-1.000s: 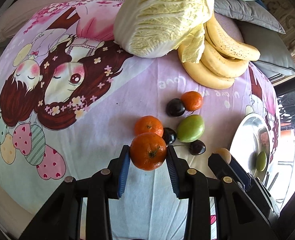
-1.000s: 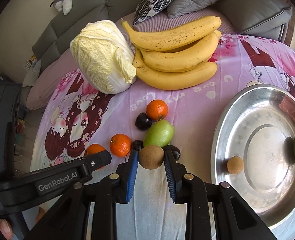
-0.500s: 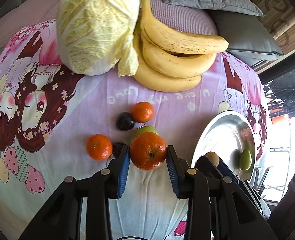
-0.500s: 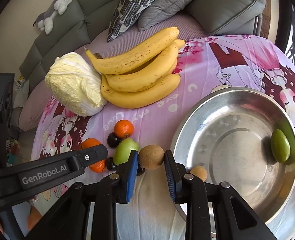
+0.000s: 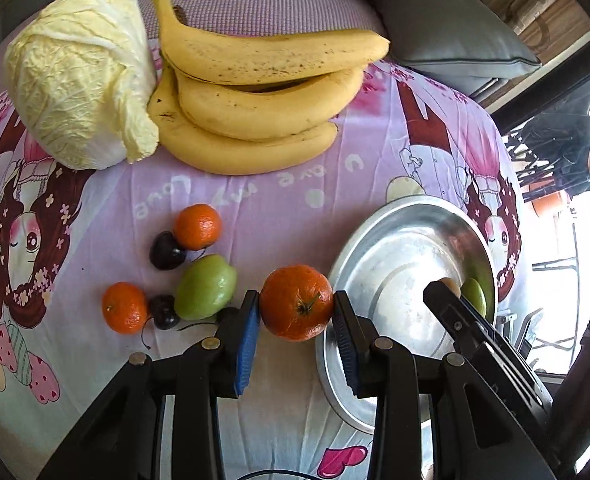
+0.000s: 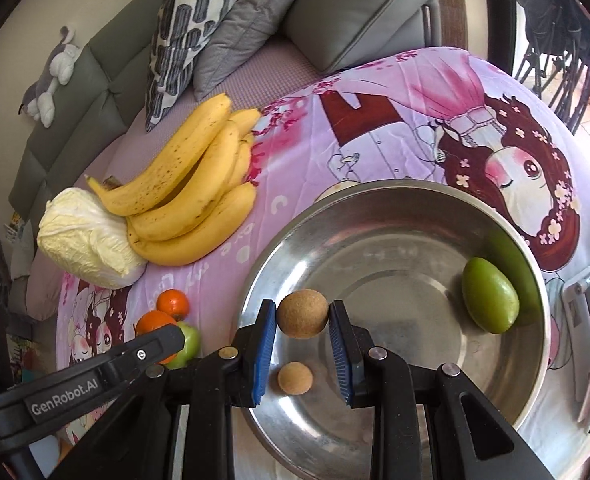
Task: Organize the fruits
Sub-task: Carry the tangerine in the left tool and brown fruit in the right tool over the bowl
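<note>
Hand-held gripper pair nears the steel bowl (image 6: 395,200): right (image 6: 302,320) grips a brown fruit (image 6: 302,319) above it, left (image 5: 296,305) clasps a tangerine (image 5: 296,303) at its rim; two fruits lie inside, several wait on the cloth.

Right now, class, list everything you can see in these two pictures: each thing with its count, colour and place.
bananas: one bunch, yellow, far side of cloth
cabbage: one, pale yellow, left of bananas
oranges: two loose, orange, on cloth
cherries: at least two, dark, among oranges
green fruit: one on cloth, one in bowl
brown ball: one loose, tan, in bowl
bowl: one, silver, right side
cushions: grey, patterned, behind
left gripper: jaws clamp an orange
right gripper: jaws clamp a brown ball
</note>
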